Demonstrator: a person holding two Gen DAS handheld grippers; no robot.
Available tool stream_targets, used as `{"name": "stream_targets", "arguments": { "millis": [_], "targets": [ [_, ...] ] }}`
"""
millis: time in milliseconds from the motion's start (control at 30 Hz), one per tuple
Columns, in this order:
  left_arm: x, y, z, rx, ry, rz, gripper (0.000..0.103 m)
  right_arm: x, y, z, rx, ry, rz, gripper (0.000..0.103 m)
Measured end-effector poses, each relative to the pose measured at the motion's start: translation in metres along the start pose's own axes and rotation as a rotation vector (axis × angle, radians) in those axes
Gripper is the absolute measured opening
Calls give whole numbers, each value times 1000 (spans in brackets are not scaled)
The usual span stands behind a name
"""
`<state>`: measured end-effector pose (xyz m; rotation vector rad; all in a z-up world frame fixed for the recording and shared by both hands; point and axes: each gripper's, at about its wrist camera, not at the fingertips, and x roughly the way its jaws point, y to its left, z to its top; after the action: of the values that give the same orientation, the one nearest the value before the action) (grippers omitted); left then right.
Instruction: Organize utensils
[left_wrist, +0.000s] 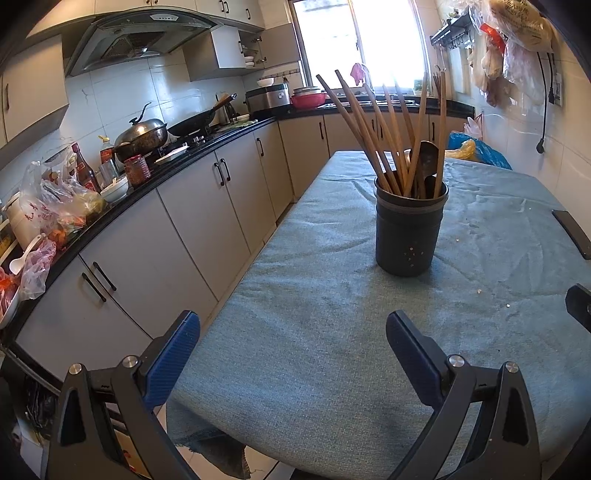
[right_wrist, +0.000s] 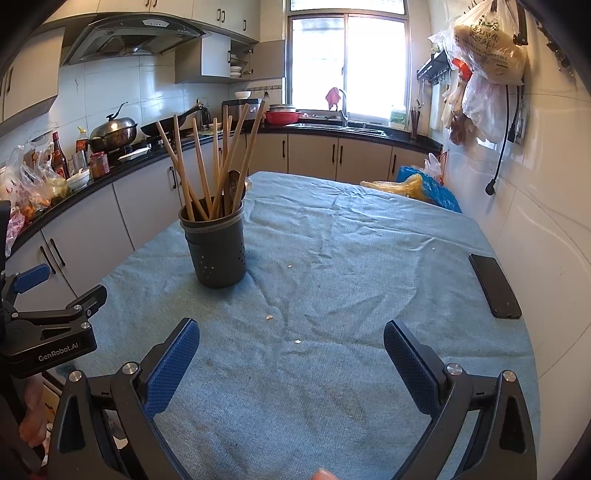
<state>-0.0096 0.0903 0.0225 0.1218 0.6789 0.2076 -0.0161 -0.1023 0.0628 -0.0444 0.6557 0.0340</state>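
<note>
— Blue-green cloth covers the table (right_wrist: 332, 258) in a cluttered kitchen, with the counter running along the left and a bright window behind. Where do the utensils stand?

— All of them seem to be in the dark holder (left_wrist: 409, 229), upright on the cloth toward the middle of the table. Long wooden chopsticks (left_wrist: 373, 129) fan out of it, and a dark spoon (left_wrist: 428, 155) leans among them. I see nothing loose on the cloth except a few crumbs, and a black phone (right_wrist: 495, 286) near the right edge.

— What could go wrong from here?

— The holder looks top-heavy, I'd judge: tall sticks, splayed outward. A finger that brushes those tops on the way in could tip it or drag several sticks out at once. The wrinkled cloth could also let the base slide if it is pushed from the side. The phone lies close to the edge, so a wide sweep of the right arm might knock it.

— And the claws?

— The left gripper (left_wrist: 293, 334) is spread wide, with nothing between its blue pads (left_wrist: 173, 354); it hovers over the near end of the table, well apart from the holder. The right gripper (right_wrist: 291, 336) is likewise gaping and empty above bare cloth.
</note>
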Motion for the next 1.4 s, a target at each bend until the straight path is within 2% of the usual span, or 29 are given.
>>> {"name": "stream_targets", "arguments": {
  "millis": [1400],
  "targets": [
    [2,-4,-5,16,5,-3,100,2,5,-4,-1,7,-1,102]
  ]
}}
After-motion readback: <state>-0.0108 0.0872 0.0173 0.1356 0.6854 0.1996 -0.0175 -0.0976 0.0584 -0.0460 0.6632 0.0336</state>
